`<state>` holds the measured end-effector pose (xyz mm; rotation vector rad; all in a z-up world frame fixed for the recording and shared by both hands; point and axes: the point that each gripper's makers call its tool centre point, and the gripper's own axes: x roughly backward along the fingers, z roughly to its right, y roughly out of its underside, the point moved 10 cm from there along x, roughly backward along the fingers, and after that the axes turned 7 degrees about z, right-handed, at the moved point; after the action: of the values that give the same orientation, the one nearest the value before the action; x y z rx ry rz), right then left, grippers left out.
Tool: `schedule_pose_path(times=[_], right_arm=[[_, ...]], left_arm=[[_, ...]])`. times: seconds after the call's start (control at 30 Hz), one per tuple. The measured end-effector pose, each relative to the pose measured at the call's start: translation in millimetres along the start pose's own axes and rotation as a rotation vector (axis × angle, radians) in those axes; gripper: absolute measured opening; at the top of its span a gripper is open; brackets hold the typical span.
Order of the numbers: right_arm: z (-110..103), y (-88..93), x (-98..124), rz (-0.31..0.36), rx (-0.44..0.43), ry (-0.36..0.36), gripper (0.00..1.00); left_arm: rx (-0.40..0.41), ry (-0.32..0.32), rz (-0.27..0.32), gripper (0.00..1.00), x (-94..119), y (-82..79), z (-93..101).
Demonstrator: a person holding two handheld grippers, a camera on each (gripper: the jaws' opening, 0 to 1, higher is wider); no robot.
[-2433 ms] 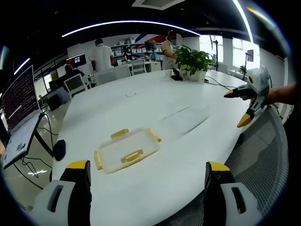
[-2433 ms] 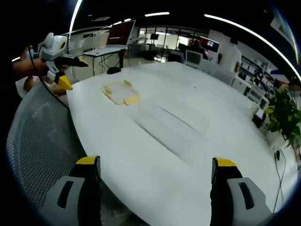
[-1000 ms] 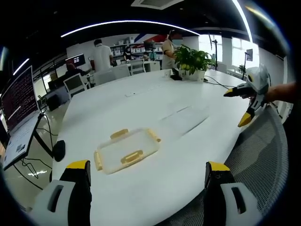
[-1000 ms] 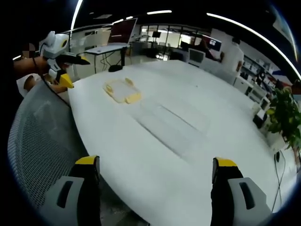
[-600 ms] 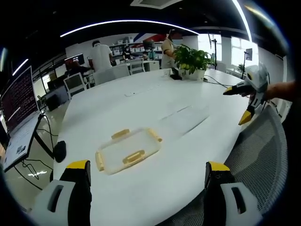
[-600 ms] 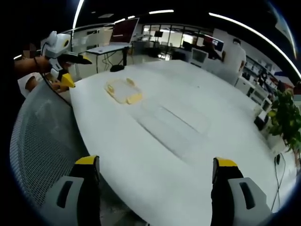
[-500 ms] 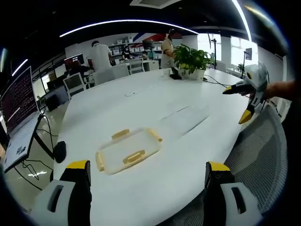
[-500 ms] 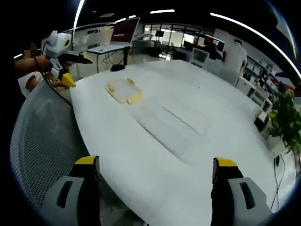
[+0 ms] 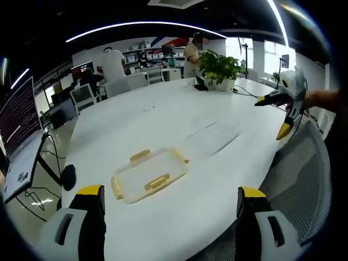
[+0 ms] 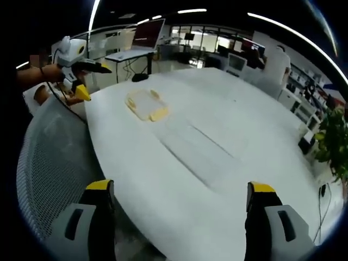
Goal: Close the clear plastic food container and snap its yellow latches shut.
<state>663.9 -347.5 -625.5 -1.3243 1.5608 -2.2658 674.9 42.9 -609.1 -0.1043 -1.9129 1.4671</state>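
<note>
A flat clear plastic container part (image 9: 149,174) with yellow latches (image 9: 156,182) on its edges lies on the white table (image 9: 136,119), just ahead of my left gripper (image 9: 171,191), which is open and holds nothing. A fainter clear rectangular piece (image 9: 215,136) lies farther along the table. In the right gripper view the latched part (image 10: 145,104) is far off to the left and the faint clear piece (image 10: 198,144) is nearer. My right gripper (image 10: 180,186) hangs open and empty over the table's near edge. Each gripper appears in the other's view, the right gripper (image 9: 272,116) and the left gripper (image 10: 93,80), both open.
A grey mesh chair back (image 9: 304,179) stands at the table's edge between the two hands, the same chair (image 10: 49,163) at the left. A potted plant (image 9: 217,66) and cables sit at the far end. A laptop (image 9: 22,117) and mouse (image 9: 68,174) lie left; people stand behind.
Both views have drifted a little with the hands. The container parts have stayed in place on the table, and both grippers have remained open and empty.
</note>
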Motion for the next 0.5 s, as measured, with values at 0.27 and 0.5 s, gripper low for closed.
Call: schedule_pose_path(times=[0.27, 0.5], right_arm=[[5, -12.1, -6, 0.002, 0.025, -0.014, 0.99], [10, -26.6, -13, -0.001, 0.038, -0.028, 1.0]], left_arm=[[-0.007, 0.008, -0.003, 0.99, -3, -3.1, -12.2], [0.008, 0.012, -0.012, 0.99, -9, -3.4, -22.0]])
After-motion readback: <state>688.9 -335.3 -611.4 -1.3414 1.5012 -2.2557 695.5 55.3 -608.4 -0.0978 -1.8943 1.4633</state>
